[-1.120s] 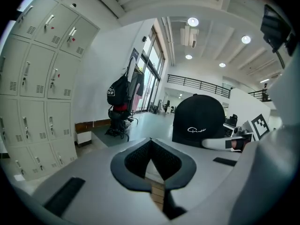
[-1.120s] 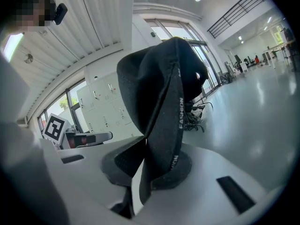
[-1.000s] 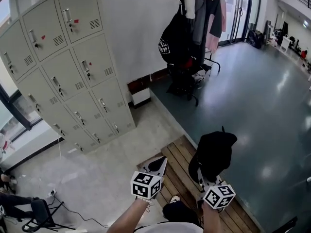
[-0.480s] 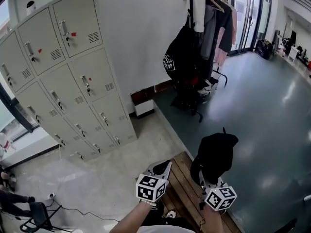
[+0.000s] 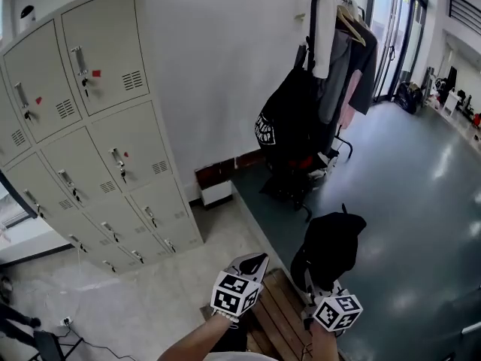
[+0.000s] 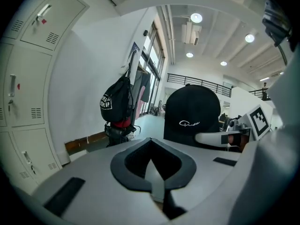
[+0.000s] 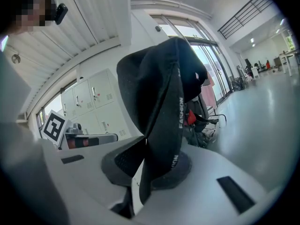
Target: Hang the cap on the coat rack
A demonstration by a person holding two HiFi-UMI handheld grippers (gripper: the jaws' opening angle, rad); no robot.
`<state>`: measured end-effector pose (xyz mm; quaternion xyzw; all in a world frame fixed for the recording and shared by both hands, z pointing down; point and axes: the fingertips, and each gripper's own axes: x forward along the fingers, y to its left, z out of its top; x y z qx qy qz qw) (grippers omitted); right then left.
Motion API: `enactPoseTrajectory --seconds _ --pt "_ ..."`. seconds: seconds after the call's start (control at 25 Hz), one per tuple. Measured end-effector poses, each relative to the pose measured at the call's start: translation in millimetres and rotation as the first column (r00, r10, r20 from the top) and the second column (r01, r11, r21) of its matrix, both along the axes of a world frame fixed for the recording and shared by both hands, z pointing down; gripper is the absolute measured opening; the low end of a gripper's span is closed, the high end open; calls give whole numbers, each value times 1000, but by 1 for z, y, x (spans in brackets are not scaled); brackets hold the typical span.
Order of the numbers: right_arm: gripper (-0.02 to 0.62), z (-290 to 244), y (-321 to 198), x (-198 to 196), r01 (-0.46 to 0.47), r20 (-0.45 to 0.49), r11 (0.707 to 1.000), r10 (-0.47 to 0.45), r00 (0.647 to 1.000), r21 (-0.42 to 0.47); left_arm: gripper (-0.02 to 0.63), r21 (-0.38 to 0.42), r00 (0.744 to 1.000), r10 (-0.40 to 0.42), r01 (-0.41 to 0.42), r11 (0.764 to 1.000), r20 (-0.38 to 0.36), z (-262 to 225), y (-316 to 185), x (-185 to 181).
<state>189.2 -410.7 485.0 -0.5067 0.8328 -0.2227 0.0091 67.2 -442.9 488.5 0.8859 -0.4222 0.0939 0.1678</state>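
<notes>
A black cap [image 5: 331,239] with small white stitching hangs from my right gripper [image 5: 311,280], which is shut on its edge; in the right gripper view the cap [image 7: 164,88] fills the middle, its strap pinched between the jaws of the right gripper [image 7: 139,165]. The coat rack [image 5: 313,21] stands ahead against the white wall, loaded with clothes and a black backpack [image 5: 284,122]. To the left of the cap my left gripper [image 5: 252,261] is shut with nothing in it. The left gripper view shows the left gripper [image 6: 150,144], the cap [image 6: 191,116] at its right and the rack [image 6: 133,71] beyond.
Grey lockers [image 5: 98,141] fill the left side. A wooden slatted platform [image 5: 282,314] lies under the grippers. Glass doors [image 5: 394,36] and a shiny dark floor [image 5: 421,201] extend to the right of the rack. Hangers and garments crowd the rack's top.
Both grippers and the cap have come forward toward the coat rack, which now looks larger and nearer. The right gripper's hold on the cap is unchanged.
</notes>
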Motion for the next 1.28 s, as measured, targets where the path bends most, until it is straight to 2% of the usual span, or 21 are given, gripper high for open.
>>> enactPoseTrajectory --seconds 0.28,0.48,0.68,1.04,1.28 --pt "29 -49 -128 -30 -21 -28 997 24 999 78 3 25 999 30 -29 999 -23 -34 -112 -31" --pt "29 -83 -188 -42 2 -63 991 7 998 131 3 65 999 39 -38 997 -22 -64 -170 -36" --pt "29 -120 -243 -52 39 -97 981 -21 995 188 3 62 997 53 -50 997 -54 -84 -211 -32" --pt "29 -197 -368 -47 123 -136 939 -83 987 321 3 94 998 27 -21 995 -62 -123 -316 -20" --pt "29 -250 -447 -39 209 -164 902 -156 974 379 3 120 996 9 1 993 -88 -160 -382 5"
